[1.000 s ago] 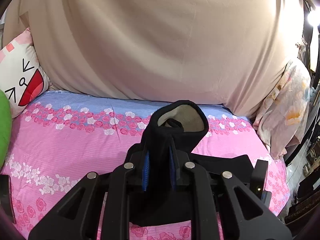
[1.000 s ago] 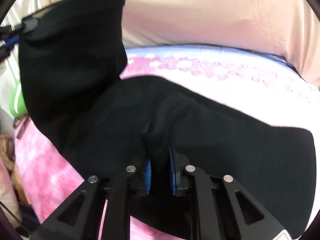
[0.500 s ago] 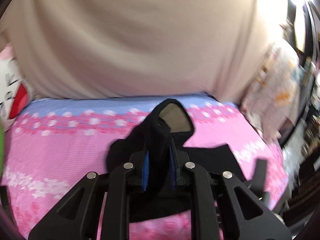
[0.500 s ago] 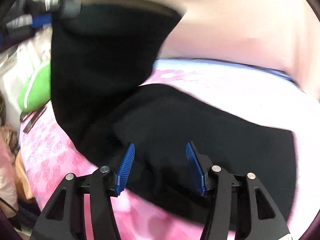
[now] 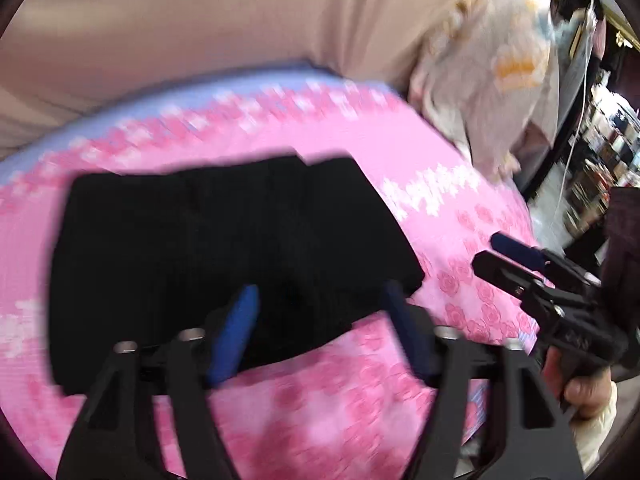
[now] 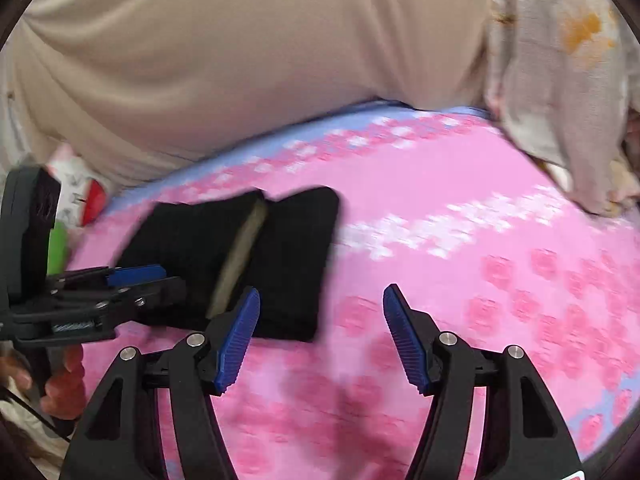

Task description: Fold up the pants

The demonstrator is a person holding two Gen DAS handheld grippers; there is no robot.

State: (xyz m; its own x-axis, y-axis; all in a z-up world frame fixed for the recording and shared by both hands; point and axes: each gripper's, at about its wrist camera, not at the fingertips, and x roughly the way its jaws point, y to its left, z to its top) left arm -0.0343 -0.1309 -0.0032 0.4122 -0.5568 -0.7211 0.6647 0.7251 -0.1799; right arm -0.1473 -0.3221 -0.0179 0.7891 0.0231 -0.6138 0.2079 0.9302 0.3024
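We saw the black pants point(image 5: 224, 252) lying folded in a flat block on the pink flowered bed point(image 5: 420, 152). No fingers touched them. Pink sheet showed on every side of the pants, so there was open room all around their edges.

In the left wrist view, the left gripper point(image 5: 320, 320) hung over the near edge of the pants. Its blue fingers point(image 5: 236, 328) were spread wide apart and held nothing. The near right corner of the pants lay between them. Out to the right, the right gripper point(image 5: 508, 256) floated over bare sheet, apart from the pants, held by a hand point(image 5: 584, 392). From this side we could not tell how its fingers stood.

The right wrist view cleared that up. The right gripper point(image 6: 320, 328) had its fingers wide apart and held nothing, with mostly pink sheet under them. This view also showed a pale lining strip point(image 6: 240, 260) along a fold in the pants point(image 6: 292, 256), which the left view did not show. The left gripper point(image 6: 140, 280) reached in from the left, just by the pants' edge.

A big beige cloth point(image 6: 248, 52) rose behind the bed. A pale flowered pillow point(image 6: 560, 72) sat at the far right edge. A white cartoon pillow point(image 6: 80, 196) peeked out at the far left. The pictures were blurry.
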